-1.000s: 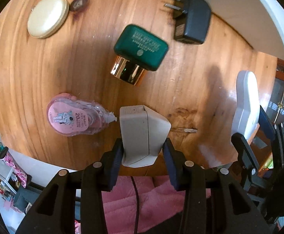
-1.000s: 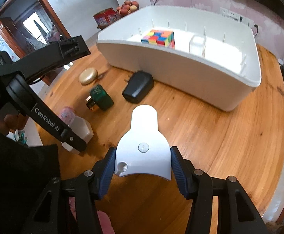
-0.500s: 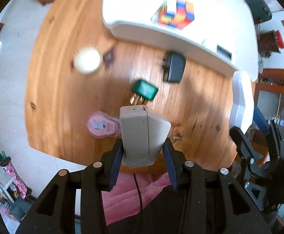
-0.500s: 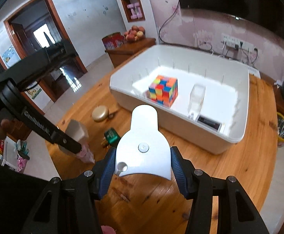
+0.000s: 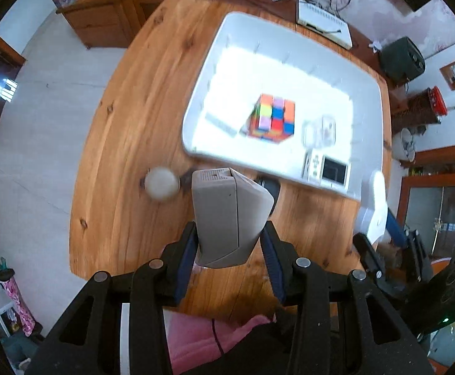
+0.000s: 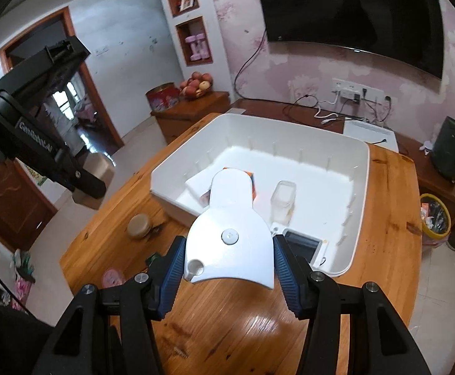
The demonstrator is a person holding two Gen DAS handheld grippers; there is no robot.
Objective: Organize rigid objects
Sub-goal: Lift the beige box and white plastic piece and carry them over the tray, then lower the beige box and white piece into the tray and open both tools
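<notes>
My left gripper (image 5: 229, 250) is shut on a grey wedge-shaped box (image 5: 227, 215) and holds it high above the wooden table (image 5: 118, 156). My right gripper (image 6: 227, 268) is shut on a white flat paddle-shaped piece (image 6: 230, 228), also high above the table; that piece shows in the left wrist view (image 5: 375, 206). The white bin (image 5: 364, 93) holds a colourful cube (image 5: 274, 117), a clear box (image 5: 319, 131), a white flat item (image 5: 224, 115) and a small screen device (image 5: 325, 170). The bin also shows in the right wrist view (image 6: 357, 187).
On the table outside the bin lie a round cream case (image 5: 161, 184), a black adapter (image 5: 274, 187), partly hidden, and in the right wrist view a pink tape dispenser (image 6: 112, 278). A wooden cabinet (image 5: 102, 15) stands beyond the table. White floor (image 5: 33, 125) lies left.
Both grippers have risen well above the table with their objects and moved toward the bin; the bin's inside is in full view now.
</notes>
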